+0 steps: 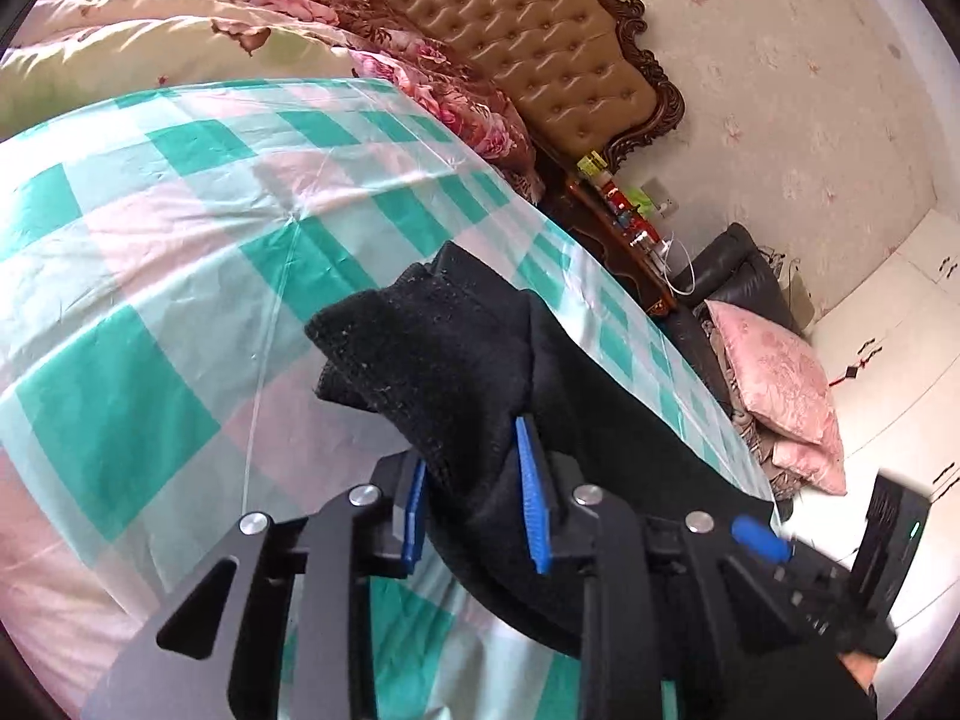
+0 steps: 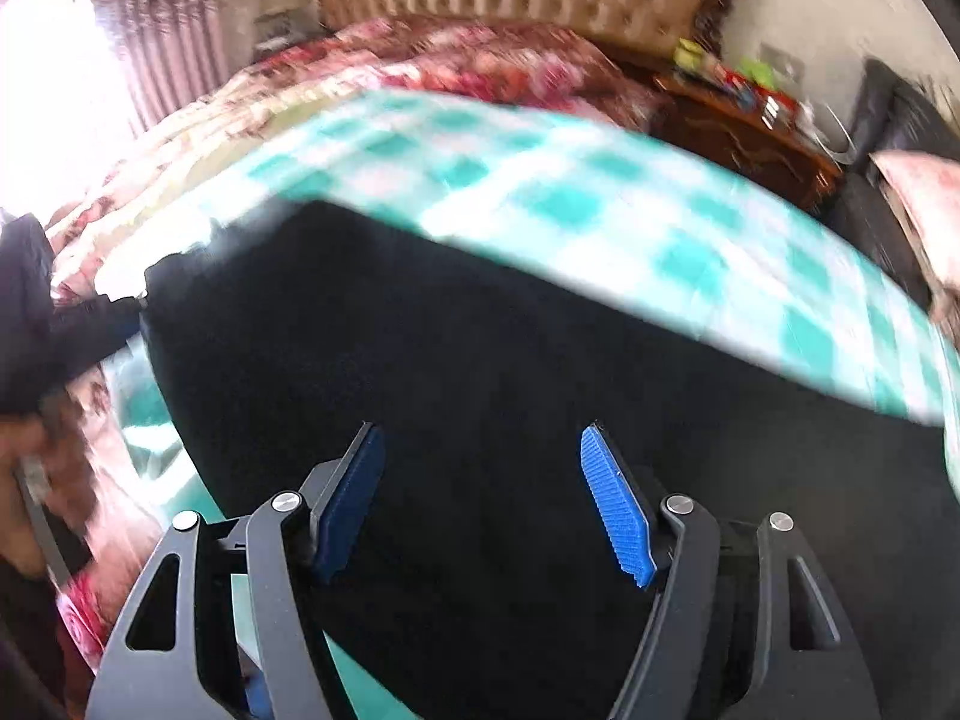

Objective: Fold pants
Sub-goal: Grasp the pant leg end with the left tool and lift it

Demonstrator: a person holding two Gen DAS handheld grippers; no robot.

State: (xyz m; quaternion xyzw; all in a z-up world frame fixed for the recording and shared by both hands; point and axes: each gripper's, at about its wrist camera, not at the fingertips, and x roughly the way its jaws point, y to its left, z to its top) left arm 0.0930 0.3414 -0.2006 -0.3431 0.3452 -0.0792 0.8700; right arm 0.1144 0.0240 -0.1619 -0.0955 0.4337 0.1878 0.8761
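Note:
Black pants (image 1: pixel 456 360) lie on a bed with a teal, pink and white checked sheet (image 1: pixel 180 240). My left gripper (image 1: pixel 474 468) is shut on a bunched end of the pants, held a little above the sheet. In the right wrist view the pants (image 2: pixel 480 360) spread wide and flat over the checked sheet (image 2: pixel 600 192). My right gripper (image 2: pixel 480 450) is open above the black cloth, its blue pads (image 2: pixel 618 504) wide apart and empty. The right view is motion-blurred.
A floral quilt (image 1: pixel 180 18) is piled at the head of the bed under a tufted tan headboard (image 1: pixel 540 48). A wooden nightstand (image 1: pixel 624 228) with small items, a dark sofa (image 1: pixel 738 276) and a pink cushion (image 1: pixel 780 372) stand to the right.

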